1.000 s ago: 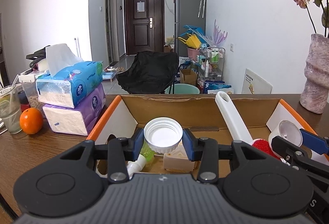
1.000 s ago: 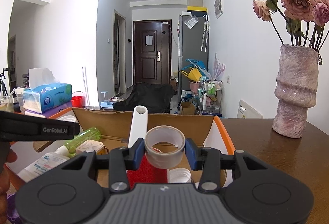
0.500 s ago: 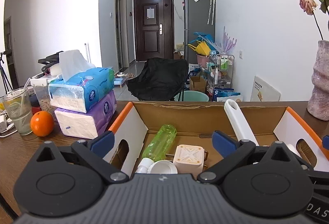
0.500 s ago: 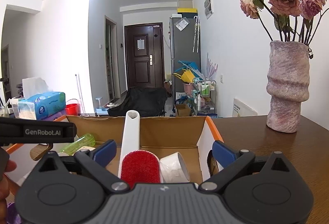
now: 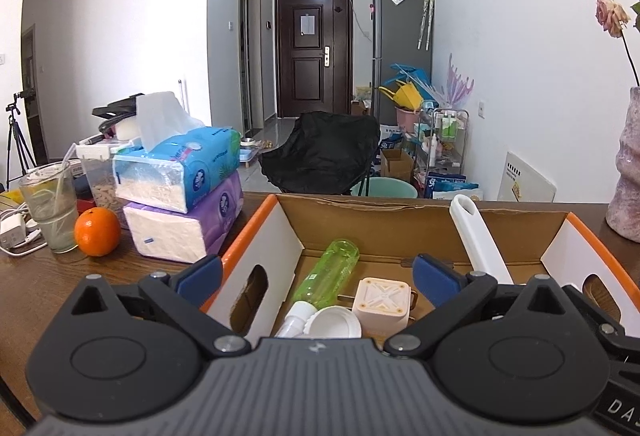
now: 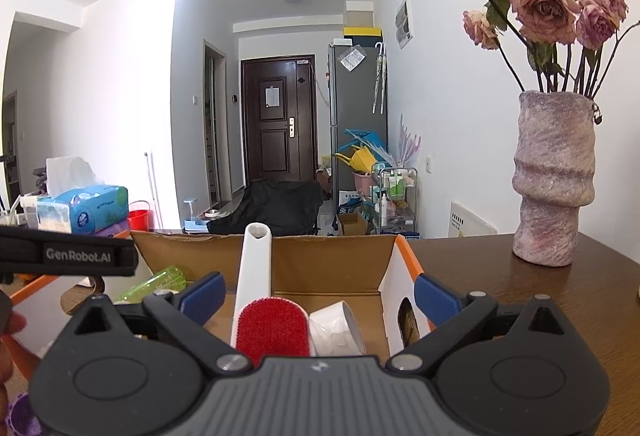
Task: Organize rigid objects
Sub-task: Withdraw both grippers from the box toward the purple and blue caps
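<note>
My left gripper [image 5: 316, 274] and right gripper [image 6: 318, 294] hover over the cardboard box [image 5: 400, 220] — jaws of both spread wide, the right's just finishing its opening, nothing gripped. Below the left lie the green bottle [image 5: 326, 272], its length running away from me, and white cap [image 5: 334, 322]; below the right, the tape roll [image 6: 336, 328] beside the red-headed brush [image 6: 272, 328].

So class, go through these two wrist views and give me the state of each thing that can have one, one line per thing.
left gripper: open, nothing between the fingers
right gripper: jaws opening, nothing gripped
cardboard box: open at the top, things inside
green bottle: lying on its side in the box
white lid: loose in the box
tape roll: lying tilted in the box
lint brush: leaning, handle over the box's back wall
door: closed
</note>
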Action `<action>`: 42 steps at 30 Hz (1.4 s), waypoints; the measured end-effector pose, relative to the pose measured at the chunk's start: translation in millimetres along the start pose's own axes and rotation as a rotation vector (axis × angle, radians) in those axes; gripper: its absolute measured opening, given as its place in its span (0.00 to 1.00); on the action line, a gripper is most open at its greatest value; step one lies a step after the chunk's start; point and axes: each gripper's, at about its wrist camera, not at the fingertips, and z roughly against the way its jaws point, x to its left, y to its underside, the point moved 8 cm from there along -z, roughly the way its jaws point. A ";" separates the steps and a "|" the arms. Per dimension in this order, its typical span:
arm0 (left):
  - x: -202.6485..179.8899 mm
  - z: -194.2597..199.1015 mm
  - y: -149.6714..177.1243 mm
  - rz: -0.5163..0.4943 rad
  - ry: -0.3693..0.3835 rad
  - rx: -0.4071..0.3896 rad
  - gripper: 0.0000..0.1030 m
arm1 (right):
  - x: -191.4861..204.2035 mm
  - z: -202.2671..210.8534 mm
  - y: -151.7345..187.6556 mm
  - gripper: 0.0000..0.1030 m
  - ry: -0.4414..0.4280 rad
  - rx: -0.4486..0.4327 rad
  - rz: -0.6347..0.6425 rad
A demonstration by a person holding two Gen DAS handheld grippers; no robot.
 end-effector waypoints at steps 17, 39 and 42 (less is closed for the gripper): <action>39.1 61.0 20.3 0.050 -0.059 -0.015 1.00 | 10.1 78.9 8.9 1.00 0.030 -0.079 0.002; 90.1 151.4 76.4 0.037 -0.035 0.023 1.00 | 34.5 161.4 42.0 1.00 0.028 -0.038 0.020; 96.6 158.4 82.3 0.038 -0.032 0.026 1.00 | 38.5 169.1 46.0 1.00 0.024 -0.031 0.024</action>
